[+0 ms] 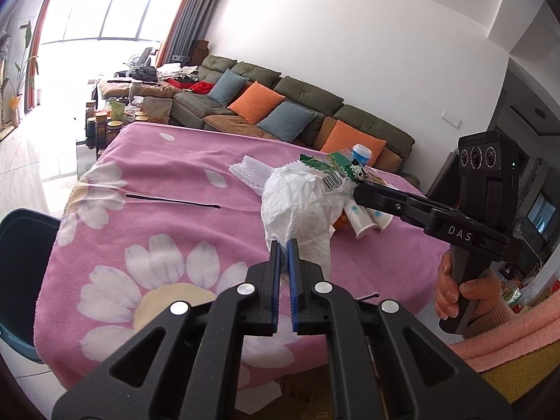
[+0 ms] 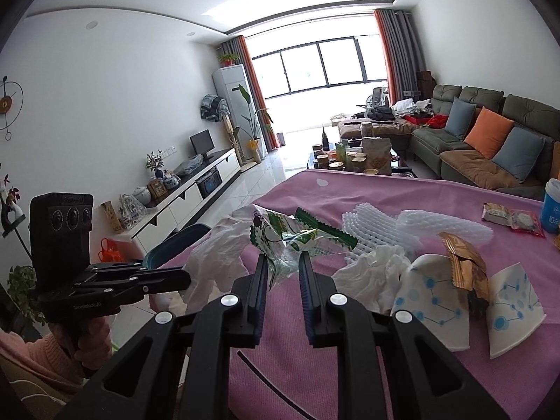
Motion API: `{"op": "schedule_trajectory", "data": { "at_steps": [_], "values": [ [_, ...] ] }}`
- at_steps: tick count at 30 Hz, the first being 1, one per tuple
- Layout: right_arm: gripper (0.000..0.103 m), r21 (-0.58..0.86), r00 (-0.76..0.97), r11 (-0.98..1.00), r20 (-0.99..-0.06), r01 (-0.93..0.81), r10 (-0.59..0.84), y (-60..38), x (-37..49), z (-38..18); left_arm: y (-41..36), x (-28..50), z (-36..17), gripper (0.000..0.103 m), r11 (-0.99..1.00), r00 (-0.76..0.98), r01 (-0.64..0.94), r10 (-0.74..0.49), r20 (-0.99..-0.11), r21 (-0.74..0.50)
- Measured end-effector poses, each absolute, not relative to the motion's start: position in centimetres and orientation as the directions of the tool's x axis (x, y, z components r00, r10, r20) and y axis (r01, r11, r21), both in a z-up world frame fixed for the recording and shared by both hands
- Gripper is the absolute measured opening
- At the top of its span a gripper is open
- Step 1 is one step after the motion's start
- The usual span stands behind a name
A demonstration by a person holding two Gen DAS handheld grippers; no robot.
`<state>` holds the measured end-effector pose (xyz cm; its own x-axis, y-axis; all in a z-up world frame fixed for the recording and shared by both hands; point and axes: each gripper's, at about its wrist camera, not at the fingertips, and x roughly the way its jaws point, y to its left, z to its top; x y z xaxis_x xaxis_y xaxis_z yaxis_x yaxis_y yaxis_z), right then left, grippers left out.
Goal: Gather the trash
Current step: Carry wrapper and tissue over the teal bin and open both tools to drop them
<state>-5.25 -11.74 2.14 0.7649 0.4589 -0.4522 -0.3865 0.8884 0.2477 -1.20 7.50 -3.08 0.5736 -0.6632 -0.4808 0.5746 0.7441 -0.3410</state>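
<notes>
My left gripper is shut on a wad of crumpled white paper, held up above the pink flowered blanket. From the right wrist view, that gripper and its white wad are at the left. My right gripper is shut on a green-and-white snack wrapper. In the left wrist view it reaches in from the right, wrapper beside the wad. A dark blue bin stands by the blanket's left edge, also visible beyond the wad.
On the blanket lie two paper cups, a gold wrapper, a white tissue, foam fruit nets, a snack packet, a blue cup and a black strip. A sofa stands behind.
</notes>
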Motion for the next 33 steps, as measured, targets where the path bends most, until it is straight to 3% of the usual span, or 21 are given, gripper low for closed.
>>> {"op": "schedule_trajectory", "data": {
  "at_steps": [33],
  "values": [
    [0.017,0.231,0.569,0.729,-0.492,-0.644,0.659,1.3,1.4,2.1,20.4,-2.4,-2.7,0.005,0.912,0.783,0.219,-0.376,-0.495,-0.345]
  ]
}}
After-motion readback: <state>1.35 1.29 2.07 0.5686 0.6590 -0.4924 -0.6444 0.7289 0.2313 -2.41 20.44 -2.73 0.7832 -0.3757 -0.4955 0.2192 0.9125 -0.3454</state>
